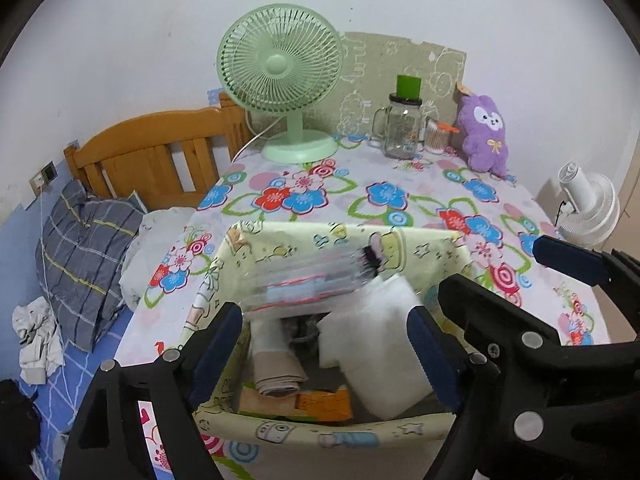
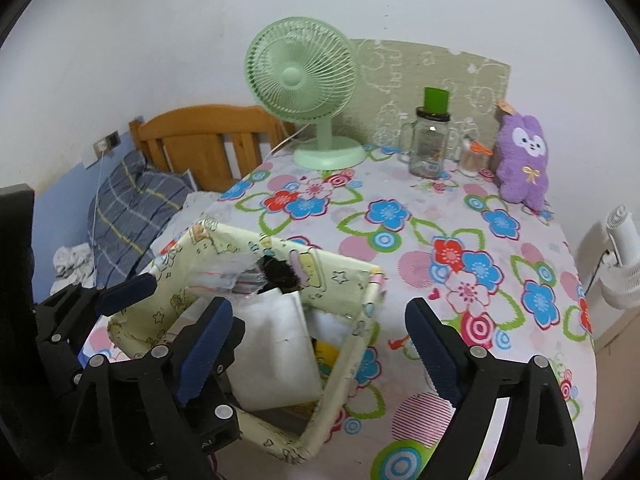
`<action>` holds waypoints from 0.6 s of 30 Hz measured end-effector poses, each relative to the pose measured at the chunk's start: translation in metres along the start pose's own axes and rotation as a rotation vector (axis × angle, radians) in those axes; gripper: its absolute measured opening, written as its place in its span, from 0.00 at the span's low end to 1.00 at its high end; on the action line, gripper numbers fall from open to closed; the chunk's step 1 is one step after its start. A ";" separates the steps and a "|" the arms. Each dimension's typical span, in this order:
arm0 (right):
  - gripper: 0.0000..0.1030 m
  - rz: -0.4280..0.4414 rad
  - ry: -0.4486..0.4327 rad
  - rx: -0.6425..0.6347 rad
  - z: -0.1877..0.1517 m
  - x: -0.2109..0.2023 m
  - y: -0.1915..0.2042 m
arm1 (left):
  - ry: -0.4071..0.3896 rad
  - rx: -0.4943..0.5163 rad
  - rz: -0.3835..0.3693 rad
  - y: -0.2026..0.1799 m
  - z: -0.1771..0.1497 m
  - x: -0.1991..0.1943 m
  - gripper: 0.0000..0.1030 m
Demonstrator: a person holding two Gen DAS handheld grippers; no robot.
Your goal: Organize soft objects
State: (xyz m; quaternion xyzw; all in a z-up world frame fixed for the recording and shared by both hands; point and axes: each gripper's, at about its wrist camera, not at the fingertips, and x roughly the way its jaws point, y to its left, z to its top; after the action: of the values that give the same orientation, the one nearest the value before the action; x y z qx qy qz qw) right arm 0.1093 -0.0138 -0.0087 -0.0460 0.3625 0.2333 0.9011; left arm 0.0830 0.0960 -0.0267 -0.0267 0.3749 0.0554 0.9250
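No writing reads; both grippers, left gripper (image 1: 324, 344) and right gripper (image 2: 316, 336), gape empty over the fabric bin (image 1: 424, 248); only the left view shows its rolled cloth (image 1: 276, 376)

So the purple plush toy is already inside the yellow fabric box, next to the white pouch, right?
Not quite. The plush toy stands on the table at the back beside the jar, well apart from the box. The right wrist view shows it. The white pouch is in the box.

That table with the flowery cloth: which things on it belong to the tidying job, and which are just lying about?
Part of the job:
fabric storage box
white soft pack in it
rolled beige cloth in it
purple plush toy

Just lying about:
green fan
glass jar
cotton swab pot
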 end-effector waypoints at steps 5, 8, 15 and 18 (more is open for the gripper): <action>0.93 -0.020 -0.030 0.039 -0.001 -0.014 -0.012 | -0.028 0.014 -0.012 -0.013 0.004 -0.012 0.87; 0.94 -0.033 -0.047 0.052 -0.001 -0.023 -0.017 | -0.046 0.023 -0.018 -0.020 0.006 -0.019 0.88; 0.97 -0.062 -0.100 0.075 -0.003 -0.052 -0.031 | -0.095 0.044 -0.027 -0.040 0.010 -0.039 0.92; 0.98 -0.089 -0.128 0.080 -0.004 -0.065 -0.036 | -0.118 0.057 -0.026 -0.049 0.011 -0.048 0.93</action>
State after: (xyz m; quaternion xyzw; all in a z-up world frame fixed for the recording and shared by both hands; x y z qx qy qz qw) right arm 0.0822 -0.0716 0.0288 -0.0109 0.3109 0.1806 0.9331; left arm 0.0625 0.0443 0.0152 -0.0018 0.3207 0.0340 0.9466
